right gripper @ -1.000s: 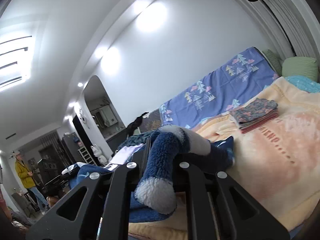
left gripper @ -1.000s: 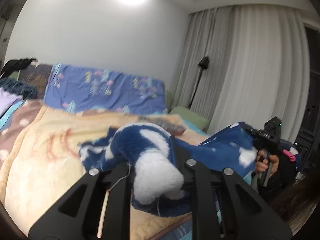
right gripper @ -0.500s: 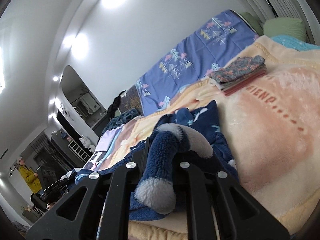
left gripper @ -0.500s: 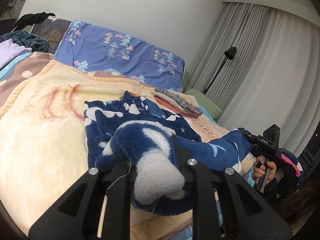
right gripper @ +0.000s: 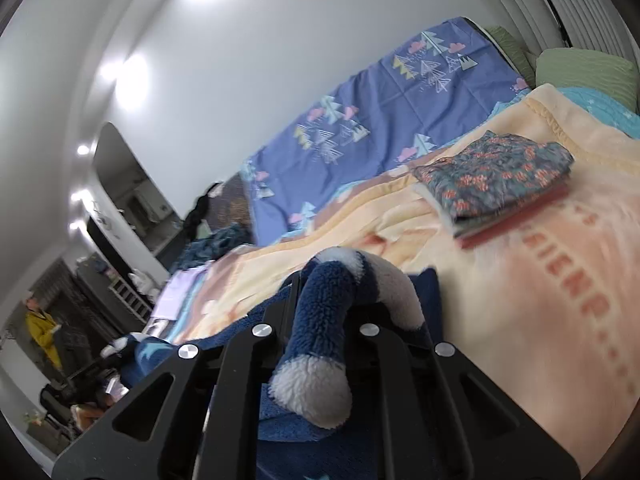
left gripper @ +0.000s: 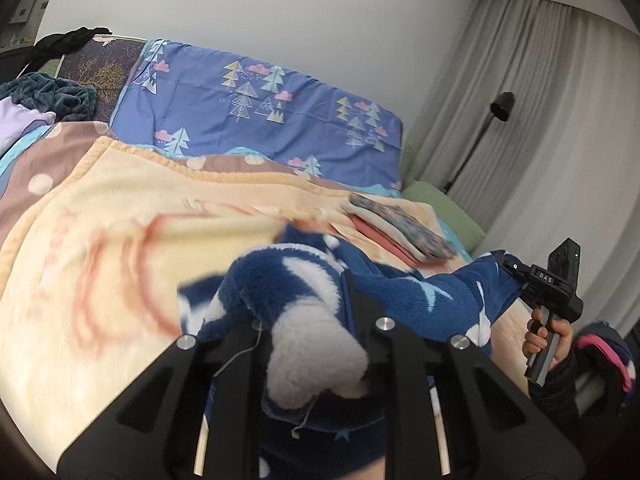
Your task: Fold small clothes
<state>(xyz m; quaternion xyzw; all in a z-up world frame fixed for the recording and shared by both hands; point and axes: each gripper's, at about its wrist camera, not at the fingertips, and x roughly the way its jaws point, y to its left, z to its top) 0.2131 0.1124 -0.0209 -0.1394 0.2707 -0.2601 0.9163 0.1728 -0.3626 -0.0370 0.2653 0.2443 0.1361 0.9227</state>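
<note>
Left wrist view: my left gripper pinches the blue fleece garment above the peach blanket. Right wrist view: my right gripper clamps another bunch; folded floral clothes lie beyond.

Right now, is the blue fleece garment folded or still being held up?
Held, not yet folded: the garment is stretched between the left gripper and right gripper, both jaws clamped on its bunched edges.

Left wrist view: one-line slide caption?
Left claw and right claw each pinch an end of a blue fleece garment above the peach blanket.
</note>
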